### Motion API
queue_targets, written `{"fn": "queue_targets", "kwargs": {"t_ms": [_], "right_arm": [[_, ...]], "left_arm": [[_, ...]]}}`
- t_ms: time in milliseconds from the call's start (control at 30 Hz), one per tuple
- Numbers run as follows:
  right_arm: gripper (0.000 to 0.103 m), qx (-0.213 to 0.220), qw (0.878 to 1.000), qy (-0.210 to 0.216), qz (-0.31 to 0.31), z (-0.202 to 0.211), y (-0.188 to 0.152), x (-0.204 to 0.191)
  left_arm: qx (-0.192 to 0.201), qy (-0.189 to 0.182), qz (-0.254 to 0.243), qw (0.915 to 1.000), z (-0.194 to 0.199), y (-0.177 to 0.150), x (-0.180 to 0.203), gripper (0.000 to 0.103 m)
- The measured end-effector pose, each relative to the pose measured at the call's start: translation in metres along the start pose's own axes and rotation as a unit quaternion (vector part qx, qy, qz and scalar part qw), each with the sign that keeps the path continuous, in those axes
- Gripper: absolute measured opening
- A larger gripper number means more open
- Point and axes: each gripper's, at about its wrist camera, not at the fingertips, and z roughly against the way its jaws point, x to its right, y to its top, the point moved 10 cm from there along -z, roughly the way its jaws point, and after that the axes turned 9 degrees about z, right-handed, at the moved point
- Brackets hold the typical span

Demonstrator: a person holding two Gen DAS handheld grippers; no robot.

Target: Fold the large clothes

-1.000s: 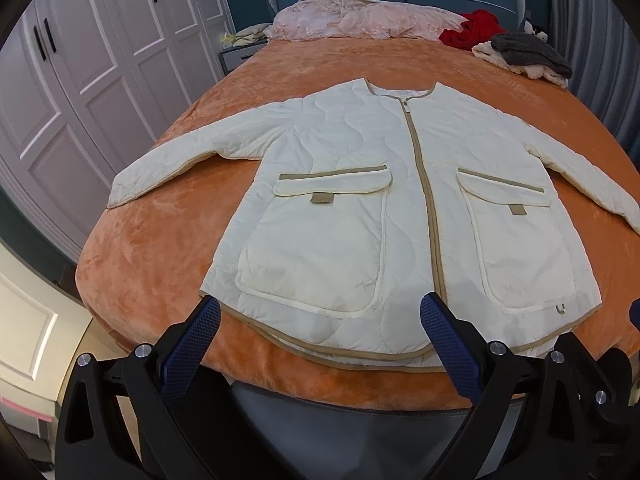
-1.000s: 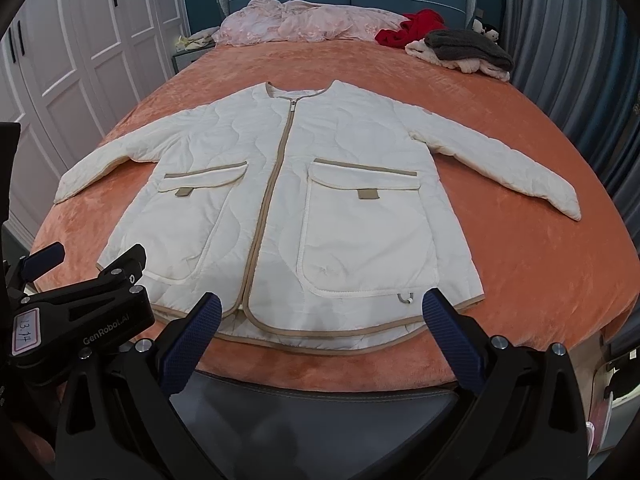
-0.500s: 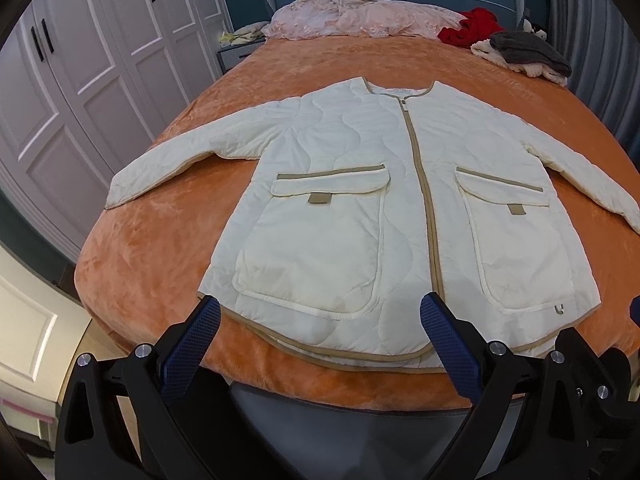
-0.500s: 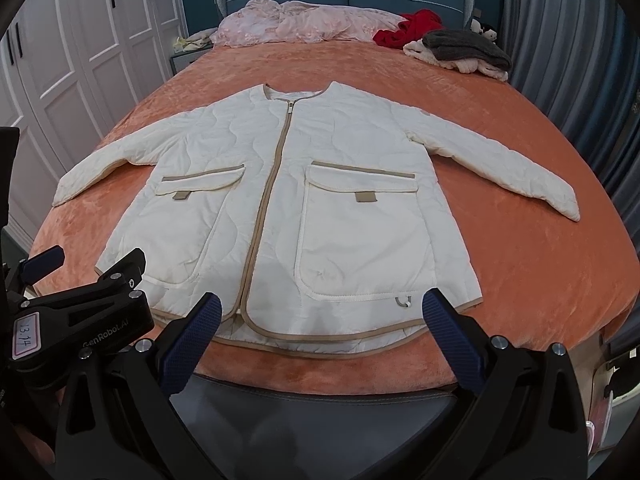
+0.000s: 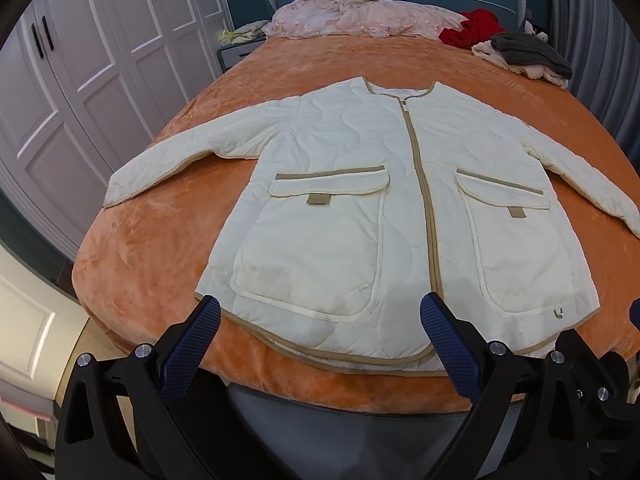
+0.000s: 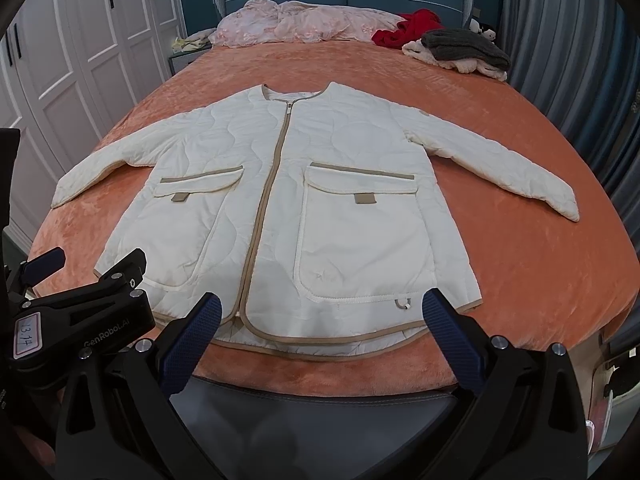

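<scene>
Quilted cream jacket (image 5: pixel 360 208) lay flat, zipped, mid-frame on the plush orange bed (image 5: pixel 160 248); its right-frame sleeve end was cut off at the edge. Left claw (image 5: pixel 320 344) and right claw (image 6: pixel 320 340) both gaped wide, empty, at lower frame.

Cream jacket (image 5: pixel 384 216) lies flat on orange bed (image 5: pixel 160 248).
</scene>
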Motion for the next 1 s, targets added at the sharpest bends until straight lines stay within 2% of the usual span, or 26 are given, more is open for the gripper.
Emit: {"fn": "queue_targets", "kwargs": {"t_ms": [1000], "right_arm": [[0.098, -0.006, 1.000, 0.004, -0.005, -0.0038, 0.0009, 0.0011]], "left_arm": [[-0.005, 0.002, 0.003, 1.0000, -0.0036, -0.0005, -0.0017, 0.098]]}}
